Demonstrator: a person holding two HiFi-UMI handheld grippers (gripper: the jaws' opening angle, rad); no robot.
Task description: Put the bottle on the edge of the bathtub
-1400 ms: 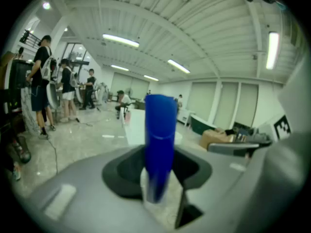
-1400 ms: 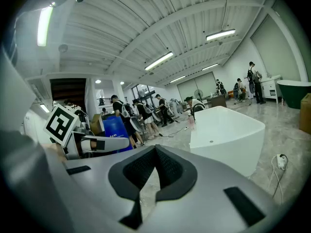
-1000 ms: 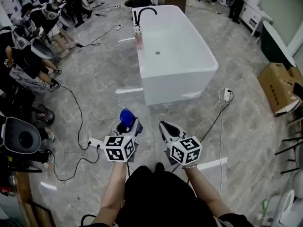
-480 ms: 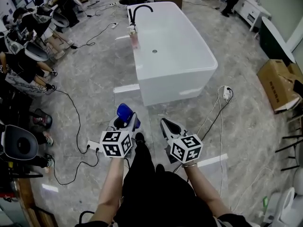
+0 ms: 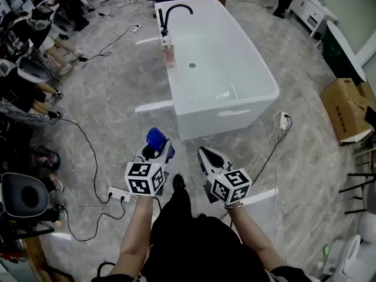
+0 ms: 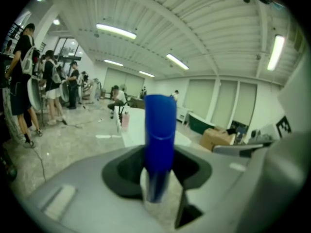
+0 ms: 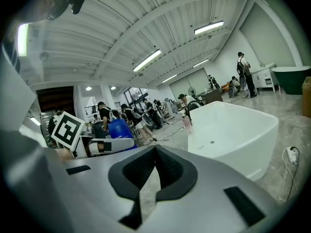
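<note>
My left gripper (image 5: 157,153) is clamped on the blue bottle (image 6: 159,130), its long axis upright between the jaws, top end up; beside it my right gripper (image 5: 207,157) is closed on nothing; ahead, well apart, stands the white bathtub (image 5: 217,119), a pink bottle (image 5: 169,54) on its rim by the black tap (image 5: 173,10).

wear: black | left hand-held gripper (image 5: 157,151): grey, marker cube | right hand-held gripper (image 5: 202,154): grey, marker cube
</note>
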